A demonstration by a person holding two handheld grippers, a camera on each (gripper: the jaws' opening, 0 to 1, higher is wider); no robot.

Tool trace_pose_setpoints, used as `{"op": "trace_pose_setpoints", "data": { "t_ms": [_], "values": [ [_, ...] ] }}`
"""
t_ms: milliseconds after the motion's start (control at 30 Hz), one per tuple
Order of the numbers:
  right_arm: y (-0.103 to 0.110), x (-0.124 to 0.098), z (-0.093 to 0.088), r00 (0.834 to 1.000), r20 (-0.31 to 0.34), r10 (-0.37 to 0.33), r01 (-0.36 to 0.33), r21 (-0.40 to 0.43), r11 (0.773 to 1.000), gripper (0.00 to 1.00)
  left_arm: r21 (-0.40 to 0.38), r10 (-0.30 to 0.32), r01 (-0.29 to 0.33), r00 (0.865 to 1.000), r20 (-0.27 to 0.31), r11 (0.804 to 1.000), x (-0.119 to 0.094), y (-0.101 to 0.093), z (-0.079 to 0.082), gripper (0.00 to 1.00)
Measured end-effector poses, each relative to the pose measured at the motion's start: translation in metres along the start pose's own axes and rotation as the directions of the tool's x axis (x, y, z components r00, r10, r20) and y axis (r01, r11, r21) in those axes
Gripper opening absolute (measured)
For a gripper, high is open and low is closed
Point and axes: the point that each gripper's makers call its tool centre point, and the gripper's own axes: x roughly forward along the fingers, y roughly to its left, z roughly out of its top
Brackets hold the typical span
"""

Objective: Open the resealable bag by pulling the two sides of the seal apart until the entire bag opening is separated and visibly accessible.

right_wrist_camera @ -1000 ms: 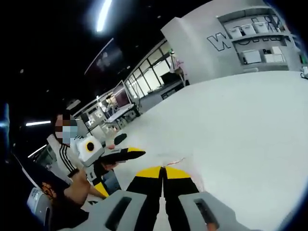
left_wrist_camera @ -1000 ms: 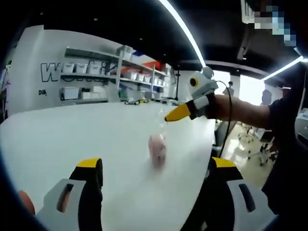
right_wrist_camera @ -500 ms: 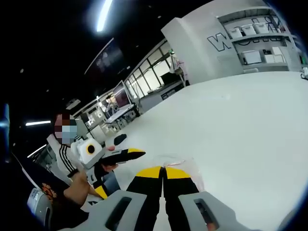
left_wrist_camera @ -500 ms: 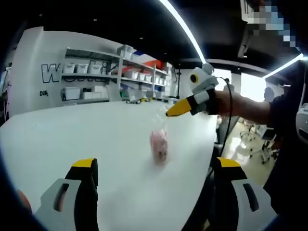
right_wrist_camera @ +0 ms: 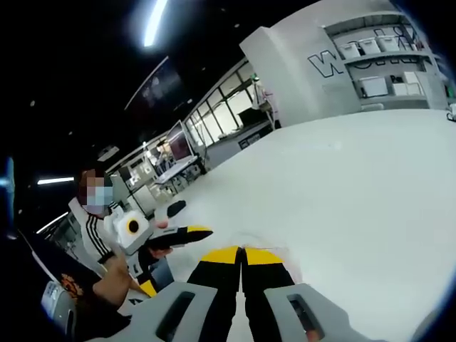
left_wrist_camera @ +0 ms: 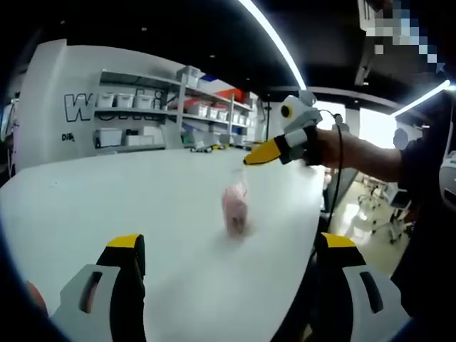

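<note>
- The right gripper (right_wrist_camera: 242, 251) has its yellow-tipped jaws pressed together on the top edge of the resealable bag (left_wrist_camera: 234, 205), which hangs clear and pinkish above the white surface (left_wrist_camera: 128, 206).
- From the left gripper view, the right gripper (left_wrist_camera: 265, 152) pinches just at the bag's upper corner, the bag dangling below it.
- The left gripper (left_wrist_camera: 231, 249) stands wide open, well short of the bag, holding nothing.
- To do this step well, I judge the left gripper should close on the opposite lip of the seal, right beside the held edge, taking one layer only.
- Then pull the two sides apart steadily along the whole seal; a jerk could slip the thin film.
</note>
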Motion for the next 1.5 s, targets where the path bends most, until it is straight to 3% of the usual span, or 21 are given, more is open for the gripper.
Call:
{"op": "trace_pose_setpoints", "data": {
  "t_ms": [700, 1500],
  "values": [
    [-0.032, 0.029, 0.042, 0.999, 0.032, -0.027, 0.028, -0.029, 0.999, 0.0, -0.008, 0.021, -0.021, 1.0, 0.0, 1.0, -0.001, 0.007, -0.002, 0.99],
    [-0.057, 0.054, 0.059, 0.999, 0.025, -0.046, 0.047, -0.022, 0.999, 0.0, -0.01, 0.028, -0.028, 1.0, -0.002, 1.0, -0.004, 0.01, -0.002, 0.99]
  ]
}}
